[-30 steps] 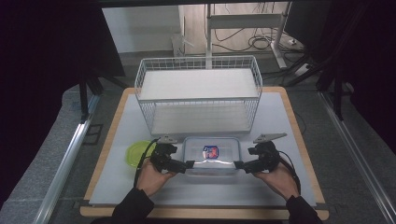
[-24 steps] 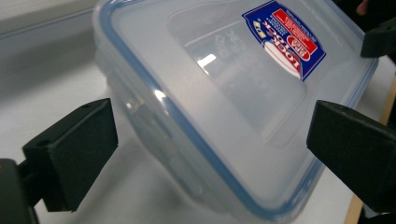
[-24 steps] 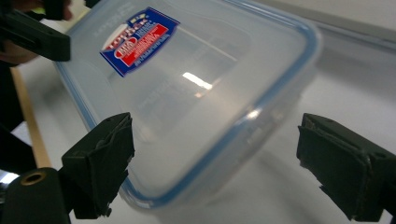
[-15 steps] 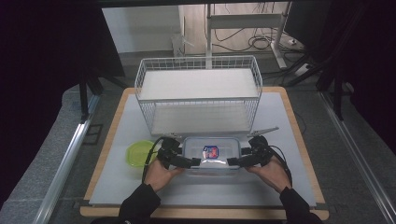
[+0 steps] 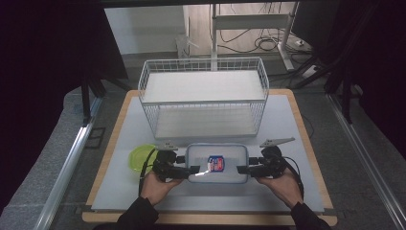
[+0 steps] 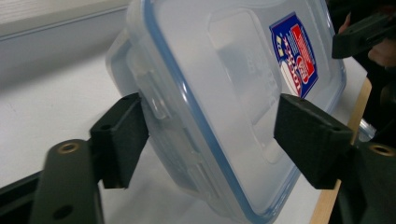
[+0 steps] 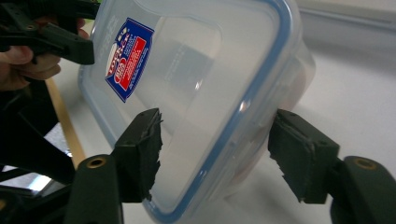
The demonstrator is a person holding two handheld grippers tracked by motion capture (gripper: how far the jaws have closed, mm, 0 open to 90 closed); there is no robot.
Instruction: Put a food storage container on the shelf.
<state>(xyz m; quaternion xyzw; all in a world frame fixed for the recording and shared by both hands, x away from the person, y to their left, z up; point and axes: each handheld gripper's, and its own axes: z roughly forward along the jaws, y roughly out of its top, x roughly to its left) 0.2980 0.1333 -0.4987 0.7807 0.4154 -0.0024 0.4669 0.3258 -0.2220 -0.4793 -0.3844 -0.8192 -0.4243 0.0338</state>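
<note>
A clear rectangular plastic food container with a blue-rimmed lid and a red and blue label [image 5: 217, 163] sits on the white table top with a pale wooden edge [image 5: 292, 120], near the front edge, midway between the person's two hands. Behind it, well apart, stands a white wire basket rack with two white shelves [image 5: 203, 96]. A small round translucent green dish [image 5: 141, 157] lies on the table just beside the left hand.

The left gripper [image 5: 187, 170] meets the container's left end, and the right gripper [image 5: 243, 169] meets its right end. In the left gripper view, the left gripper's [image 6: 212, 137] black jaws stand apart, one on each side of the container's edge; one sits against the side wall by a lid latch, the other over the lid, though whether either presses the plastic is hard to tell. In the right gripper view, the right gripper's [image 7: 215, 148] jaws are likewise apart and straddle the lid's blue rim, with worn foam pads [image 7: 148, 147] close to the plastic. The label [image 7: 129, 57] faces the camera.
</note>
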